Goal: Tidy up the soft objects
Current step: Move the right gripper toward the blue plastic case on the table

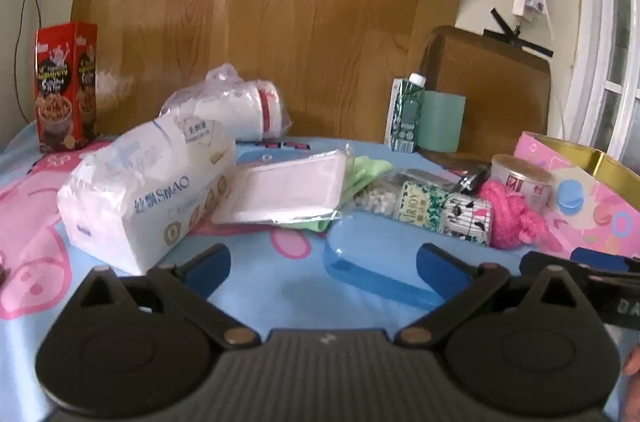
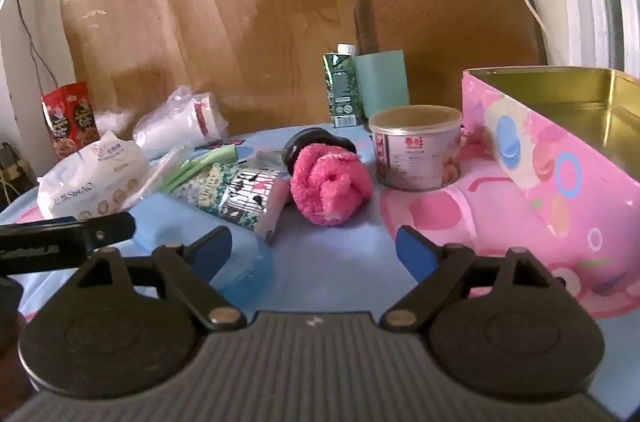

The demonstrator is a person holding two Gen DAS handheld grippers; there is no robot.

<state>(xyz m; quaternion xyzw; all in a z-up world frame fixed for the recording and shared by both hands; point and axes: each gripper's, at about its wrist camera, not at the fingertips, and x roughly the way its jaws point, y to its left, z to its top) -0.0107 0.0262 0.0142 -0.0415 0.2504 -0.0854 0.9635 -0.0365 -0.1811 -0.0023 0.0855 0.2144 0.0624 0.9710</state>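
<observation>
Left wrist view: low over the tablecloth (image 1: 280, 286), facing the wood panel (image 1: 280, 2), close.
Right wrist view: same facing, set further right, beside the pink tin (image 2: 540, 158).
Shared: pink fluffy bundle (image 1: 508, 218), tissue pack (image 1: 148, 190).

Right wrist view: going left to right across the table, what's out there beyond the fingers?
Red snack box → tissue pack → bagged paper cups → pink fluffy ball → round tin can → pink tin box.

Both tongs, left tongs (image 1: 323, 262) and right tongs (image 2: 314, 252), have blue pads, black linkages, brass pivot pins and ribbed grey bodies.
</observation>
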